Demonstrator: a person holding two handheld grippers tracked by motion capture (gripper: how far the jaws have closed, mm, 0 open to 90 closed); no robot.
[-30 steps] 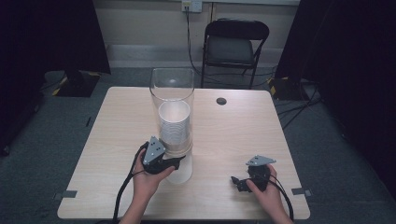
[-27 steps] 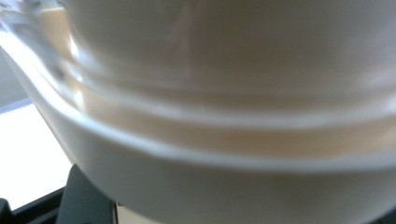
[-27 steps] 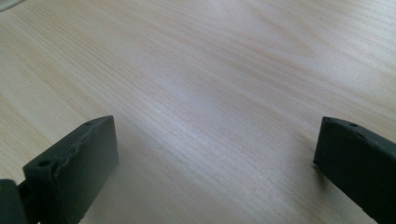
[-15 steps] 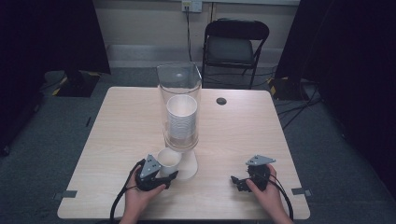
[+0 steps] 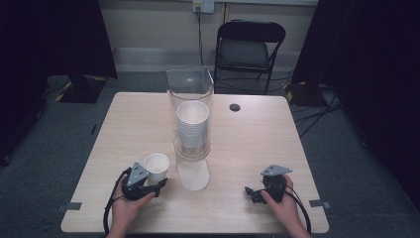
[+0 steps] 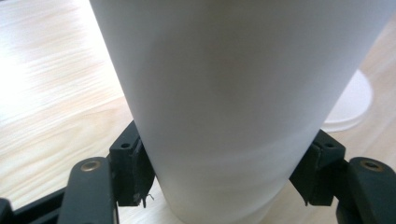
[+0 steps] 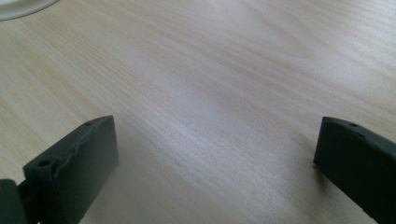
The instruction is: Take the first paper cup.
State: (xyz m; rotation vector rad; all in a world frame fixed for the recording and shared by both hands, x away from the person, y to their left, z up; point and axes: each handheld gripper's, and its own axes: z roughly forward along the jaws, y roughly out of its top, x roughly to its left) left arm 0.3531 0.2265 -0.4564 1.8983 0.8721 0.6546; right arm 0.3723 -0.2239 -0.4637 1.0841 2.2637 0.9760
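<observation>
A white paper cup (image 5: 156,166) stands upright on the wooden table (image 5: 257,144), just left of the dispenser's white base (image 5: 193,173). My left gripper (image 5: 157,180) is shut on the cup low down. In the left gripper view both pads touch the sides of the cup (image 6: 233,93), and the jaws have just been opening a little around it. The clear dispenser tube (image 5: 190,89) holds a stack of cups (image 5: 193,126). My right gripper (image 5: 252,191) rests at the table's front right, open over bare wood (image 7: 215,154).
A black folding chair (image 5: 250,47) stands behind the table. A small dark round cap (image 5: 235,107) sits in the tabletop behind the dispenser. The table's front edge runs close under both hands. Dark curtains hang on both sides.
My left gripper has carried the cup away from under the dispenser, leftward and down toward the table's front. The right hand has stayed where it was.
</observation>
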